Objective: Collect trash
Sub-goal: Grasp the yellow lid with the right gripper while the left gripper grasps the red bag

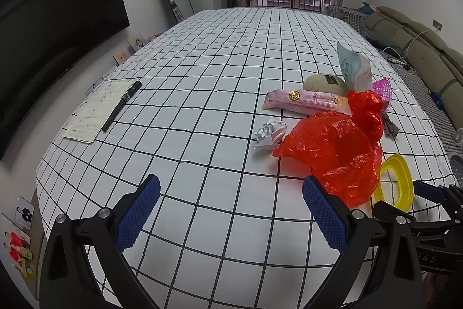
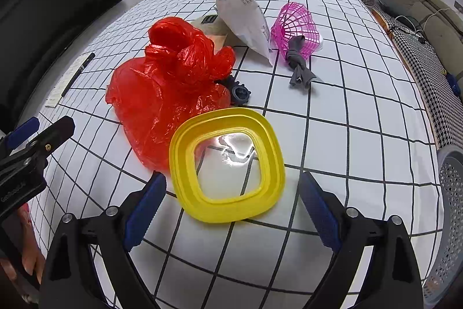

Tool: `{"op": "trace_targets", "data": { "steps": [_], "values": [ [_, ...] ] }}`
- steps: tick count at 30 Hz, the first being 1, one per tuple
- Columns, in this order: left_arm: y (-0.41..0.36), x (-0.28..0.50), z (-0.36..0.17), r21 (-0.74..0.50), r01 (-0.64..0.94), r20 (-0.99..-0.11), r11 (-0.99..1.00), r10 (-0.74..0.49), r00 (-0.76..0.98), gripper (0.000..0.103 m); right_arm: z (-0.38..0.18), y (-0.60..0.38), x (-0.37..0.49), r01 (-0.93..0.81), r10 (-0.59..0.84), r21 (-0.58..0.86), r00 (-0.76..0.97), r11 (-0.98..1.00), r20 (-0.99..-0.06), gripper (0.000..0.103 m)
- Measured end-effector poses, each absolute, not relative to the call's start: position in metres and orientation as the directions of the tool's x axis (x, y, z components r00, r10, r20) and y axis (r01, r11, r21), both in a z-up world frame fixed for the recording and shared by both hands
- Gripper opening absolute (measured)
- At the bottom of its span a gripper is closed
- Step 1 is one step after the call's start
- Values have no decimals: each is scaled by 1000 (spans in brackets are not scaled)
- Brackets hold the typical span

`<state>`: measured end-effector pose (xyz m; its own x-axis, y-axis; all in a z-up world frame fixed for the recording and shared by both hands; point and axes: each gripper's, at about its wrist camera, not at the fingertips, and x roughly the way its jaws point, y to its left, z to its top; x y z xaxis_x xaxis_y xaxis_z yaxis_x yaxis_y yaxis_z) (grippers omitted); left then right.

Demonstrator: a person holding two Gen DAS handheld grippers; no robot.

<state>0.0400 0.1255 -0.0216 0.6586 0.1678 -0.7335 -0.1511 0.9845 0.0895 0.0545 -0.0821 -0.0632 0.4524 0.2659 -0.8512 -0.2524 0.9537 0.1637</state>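
A: Start at the left of the left wrist view. The notepad (image 1: 95, 112) with the pen (image 1: 123, 104) on it lies at centre left. That looks like something kept, not trash, so sweeping it up would be a mistake

B: Agreed. The left hand-held gripper (image 1: 231, 210) is released, jaws spread wide over bare table (image 1: 202, 48), holding nothing. The crumpled paper (image 1: 269, 135) sits just right of centre, touching the red plastic bag (image 1: 332, 152)

A: That bag is the risk. It's thin and loose, so a pinch at the paper could snag the film and drag the pink wrapper (image 1: 303, 100) along

B: In the right wrist view the right hand-held gripper (image 2: 231, 207) is also released and empty, its jaws flanking the yellow lid (image 2: 228, 164) at lower centre. The bag's edge lies under or against that lid; I can't tell which

A: Grabbing the lid flat may fail, since it could slide. Further right, the white pouch (image 2: 246, 19) leans upright and could topple onto the pink mesh basket (image 2: 298, 25) beside it
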Motion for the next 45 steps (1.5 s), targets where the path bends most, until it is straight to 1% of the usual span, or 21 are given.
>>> {"op": "trace_targets", "data": {
  "steps": [9, 11, 12, 20, 31, 37, 45],
  "values": [
    [119, 40, -24, 87, -134, -742, 987, 154, 652, 97, -67, -83, 60, -258, 253, 143, 465, 955, -848, 88],
    [117, 39, -23, 89, -129, -742, 988, 152, 653, 97, -67, -85, 59, -254, 258, 152, 466, 955, -846, 78],
    [116, 39, -23, 88, -126, -741, 988, 150, 654, 97, -65, -84, 59, -253, 252, 144, 468, 957, -847, 70],
    [106, 39, -25, 50, -87, -761, 995, 95, 642, 97, -58, -97, 46, -230, 279, 187, 489, 955, -826, 69],
    [68, 44, -20, -6, -15, -756, 1000, 5, 654, 97, -41, -153, 11, -107, 244, 222, 554, 969, -796, 69],
    [41, 59, -26, 16, 3, -759, 1000, 10, 651, 97, -40, -182, -2, -63, 247, 259, 577, 964, -779, 69],
    [28, 84, -47, 67, -41, -783, 997, 79, 617, 97, -42, -204, -5, -38, 276, 314, 586, 949, -762, 69]
  ]
}}
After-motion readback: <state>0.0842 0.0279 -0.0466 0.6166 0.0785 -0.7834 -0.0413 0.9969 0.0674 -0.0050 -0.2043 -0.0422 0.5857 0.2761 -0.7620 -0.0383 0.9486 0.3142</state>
